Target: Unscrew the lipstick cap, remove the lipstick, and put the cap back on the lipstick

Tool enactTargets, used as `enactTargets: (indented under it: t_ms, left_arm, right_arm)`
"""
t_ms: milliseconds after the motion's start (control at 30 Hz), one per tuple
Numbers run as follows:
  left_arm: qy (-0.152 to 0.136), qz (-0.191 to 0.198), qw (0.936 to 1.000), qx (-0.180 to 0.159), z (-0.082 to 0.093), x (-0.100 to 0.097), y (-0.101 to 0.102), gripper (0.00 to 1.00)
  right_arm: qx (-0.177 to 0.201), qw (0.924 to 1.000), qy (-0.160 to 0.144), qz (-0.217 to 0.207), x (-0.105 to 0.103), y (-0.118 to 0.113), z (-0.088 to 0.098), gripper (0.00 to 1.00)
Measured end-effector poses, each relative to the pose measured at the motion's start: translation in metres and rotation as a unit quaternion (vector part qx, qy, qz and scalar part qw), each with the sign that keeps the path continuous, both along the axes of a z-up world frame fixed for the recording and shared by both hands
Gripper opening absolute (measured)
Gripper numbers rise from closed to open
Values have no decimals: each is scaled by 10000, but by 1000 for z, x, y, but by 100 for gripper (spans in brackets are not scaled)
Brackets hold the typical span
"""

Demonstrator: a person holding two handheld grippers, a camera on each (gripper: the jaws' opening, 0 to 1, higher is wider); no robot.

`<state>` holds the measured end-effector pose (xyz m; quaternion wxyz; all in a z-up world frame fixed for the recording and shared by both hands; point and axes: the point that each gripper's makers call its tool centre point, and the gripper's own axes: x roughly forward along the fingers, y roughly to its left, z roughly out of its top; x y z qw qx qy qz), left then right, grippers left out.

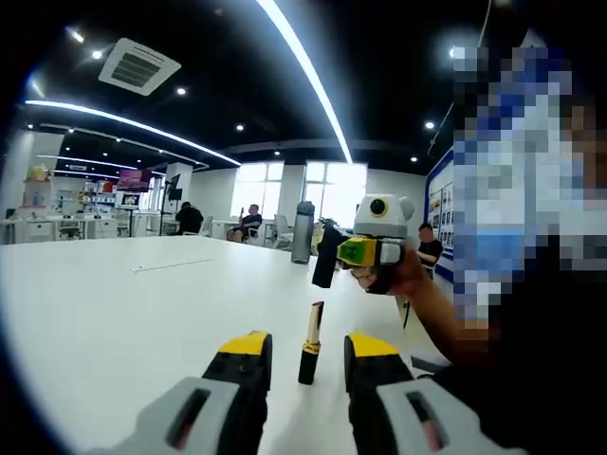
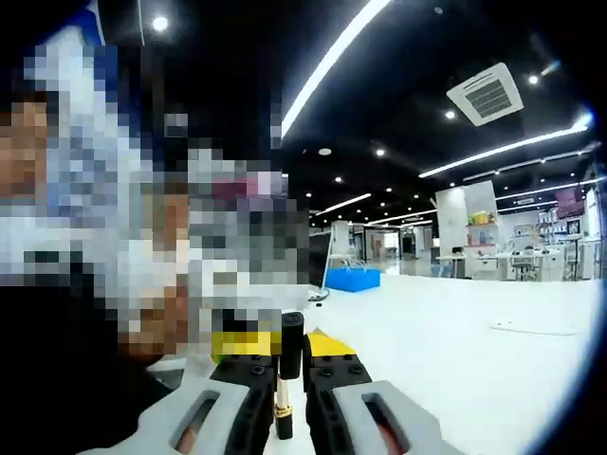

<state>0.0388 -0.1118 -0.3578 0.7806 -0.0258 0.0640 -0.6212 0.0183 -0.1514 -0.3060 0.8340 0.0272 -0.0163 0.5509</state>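
Lipstick [image 1: 310,343] stands upright on the white table [image 1: 114,313], between the left gripper's [image 1: 305,365] parted jaws, touching neither. Right gripper [image 2: 287,379] has its jaws closed on a black cap [image 2: 291,349] with a gold end [image 2: 282,411]. In the left gripper view, that gripper [image 1: 365,251] holds the cap [image 1: 325,261] above the table.

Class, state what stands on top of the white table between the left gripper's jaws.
A slim black-and-gold lipstick tube stands upright, uncapped, on the white table, between the jaws of the open left gripper. Its base hides the tabletop patch beneath it.
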Motion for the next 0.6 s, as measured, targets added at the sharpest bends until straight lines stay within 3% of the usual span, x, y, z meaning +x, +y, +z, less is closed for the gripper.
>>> enactTargets:
  t_ms: [300, 600]
  left_arm:
    - [15, -50, 10000, 58, -4, -3, -3, 32]
    - [-26, -135, 9995, 281, -13, -8, -6, 33]
  right_arm:
    - [-50, 9995, -232, 208, -8, 5, 2, 9]
    - [-239, 9988, -379, 208, -4, 8, -7, 9]
